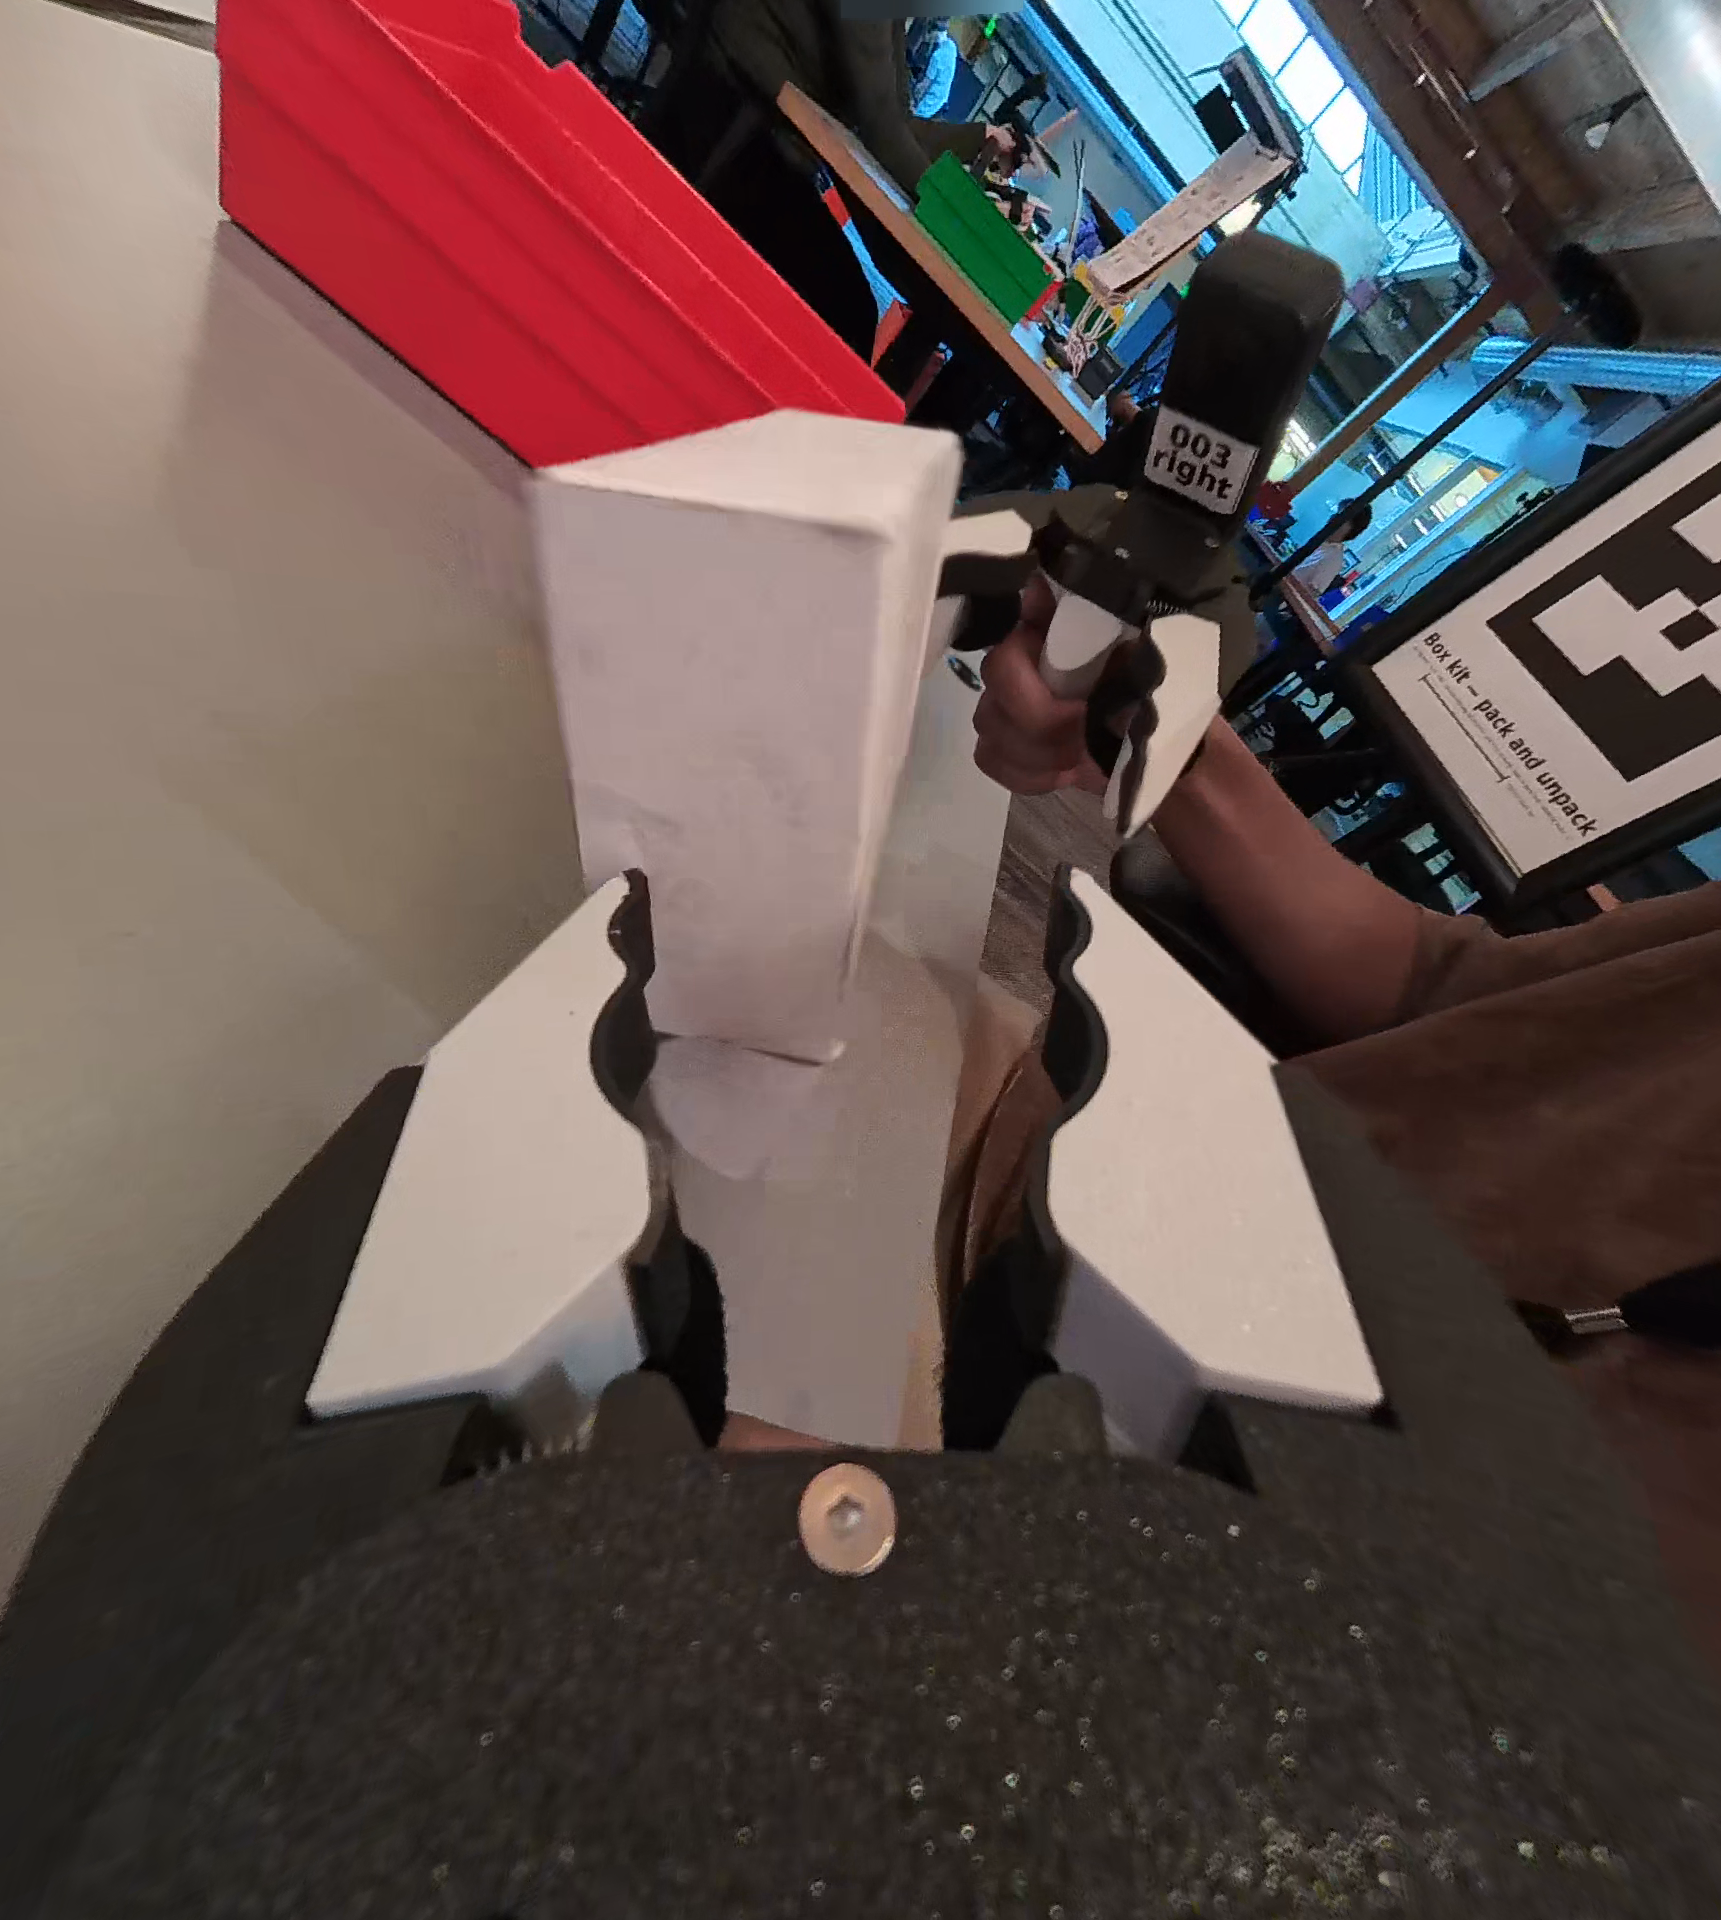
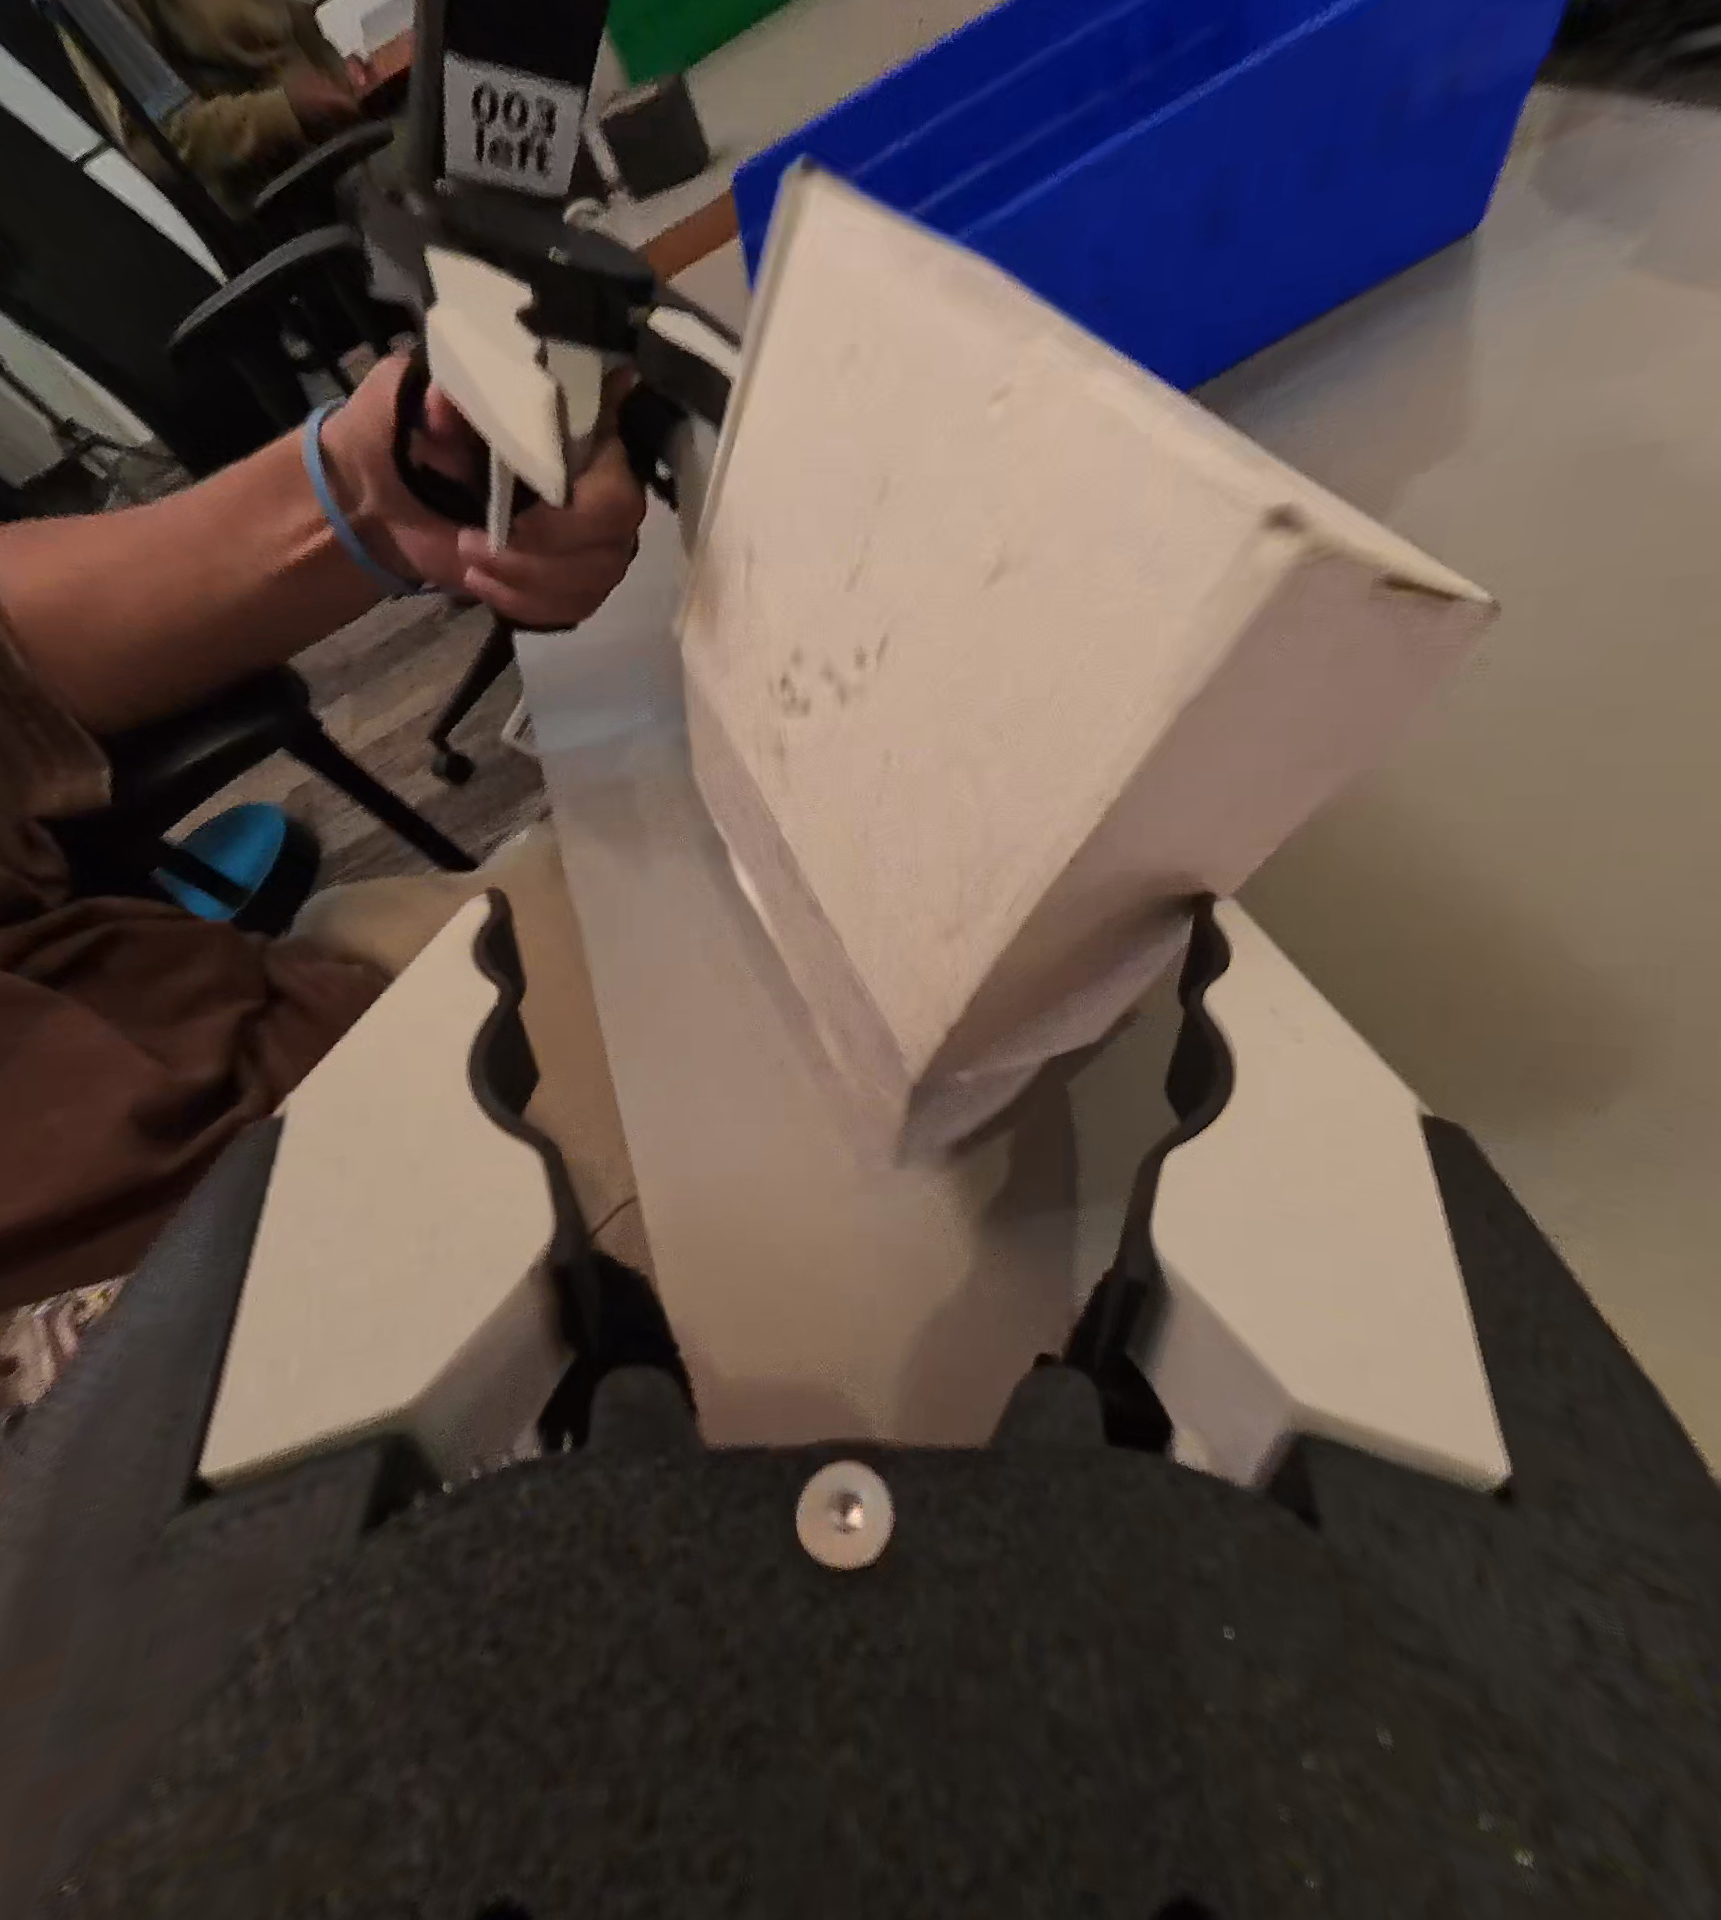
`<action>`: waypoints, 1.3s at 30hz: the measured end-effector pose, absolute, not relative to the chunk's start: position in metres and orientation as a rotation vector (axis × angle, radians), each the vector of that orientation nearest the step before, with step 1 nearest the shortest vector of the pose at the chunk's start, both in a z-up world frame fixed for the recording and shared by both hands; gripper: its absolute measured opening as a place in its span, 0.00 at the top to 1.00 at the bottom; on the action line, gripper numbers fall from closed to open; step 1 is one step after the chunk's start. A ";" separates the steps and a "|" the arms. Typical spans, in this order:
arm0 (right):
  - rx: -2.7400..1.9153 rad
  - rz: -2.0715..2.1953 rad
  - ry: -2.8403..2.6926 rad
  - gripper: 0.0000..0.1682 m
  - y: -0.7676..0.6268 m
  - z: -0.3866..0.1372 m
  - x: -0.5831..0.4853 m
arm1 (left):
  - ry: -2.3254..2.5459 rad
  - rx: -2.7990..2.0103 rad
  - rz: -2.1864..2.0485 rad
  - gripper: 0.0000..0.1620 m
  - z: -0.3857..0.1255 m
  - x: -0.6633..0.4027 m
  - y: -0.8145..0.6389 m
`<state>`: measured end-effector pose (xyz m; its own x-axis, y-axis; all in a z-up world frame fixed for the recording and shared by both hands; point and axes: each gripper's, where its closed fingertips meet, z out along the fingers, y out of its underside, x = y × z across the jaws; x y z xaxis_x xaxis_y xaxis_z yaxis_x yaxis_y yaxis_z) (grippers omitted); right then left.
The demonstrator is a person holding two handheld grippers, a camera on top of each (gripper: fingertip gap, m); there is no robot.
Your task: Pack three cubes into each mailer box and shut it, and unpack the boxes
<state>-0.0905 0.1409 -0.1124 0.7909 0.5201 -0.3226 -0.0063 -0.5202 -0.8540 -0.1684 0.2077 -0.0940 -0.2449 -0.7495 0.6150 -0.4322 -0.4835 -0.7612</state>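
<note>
Left wrist view: a shut white box (image 1: 731,717) was seen tilted above the table (image 1: 108,727), between the spread fingers of the left gripper (image 1: 851,997); its contents were hidden. The right gripper (image 2: 840,1023) was likewise held wide at the box's other corner; whether either touched it could not be told. A red bin (image 1: 482,239) and a blue bin (image 2: 1199,187) lay beyond, interiors unseen.
</note>
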 end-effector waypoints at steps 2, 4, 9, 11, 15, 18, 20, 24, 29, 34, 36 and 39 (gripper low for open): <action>-1.982 0.667 -0.358 0.25 0.147 -0.103 -0.087 | 1.429 -1.724 -1.775 0.54 -0.092 -0.167 0.207; -1.925 0.666 -0.342 0.26 0.149 -0.092 -0.084 | 1.431 -1.691 -1.755 0.54 -0.088 -0.166 0.207; -1.867 0.746 -0.263 0.38 0.145 -0.086 -0.076 | 1.453 -1.700 -1.741 0.54 -0.095 -0.166 0.203; -1.910 0.813 -0.214 0.46 0.140 -0.098 -0.073 | 1.471 -1.743 -1.729 0.54 -0.108 -0.166 0.201; -2.016 0.851 -0.144 0.48 0.137 -0.124 -0.068 | 1.526 -1.790 -1.681 0.56 -0.130 -0.162 0.194; -2.081 0.777 -0.142 0.48 0.139 -0.138 -0.063 | 1.531 -1.783 -1.661 0.57 -0.132 -0.158 0.193; -2.072 0.771 -0.134 0.48 0.141 -0.138 -0.062 | 1.528 -1.780 -1.639 0.58 -0.133 -0.157 0.195; -2.072 0.797 -0.112 0.50 0.141 -0.138 -0.061 | 1.515 -1.777 -1.599 0.58 -0.134 -0.154 0.200; -2.083 0.762 -0.135 0.56 0.140 -0.132 -0.059 | 1.464 -1.766 -1.440 0.59 -0.127 -0.155 0.216; -1.968 0.473 -0.057 0.67 0.155 -0.097 -0.031 | 1.305 -1.688 -1.089 0.68 -0.095 -0.152 0.239; -1.949 0.381 -0.070 0.73 0.159 -0.090 -0.030 | 1.273 -1.679 -1.046 0.78 -0.088 -0.147 0.234; -1.941 0.307 -0.068 0.82 0.163 -0.089 -0.031 | 1.256 -1.694 -1.069 0.82 -0.085 -0.140 0.225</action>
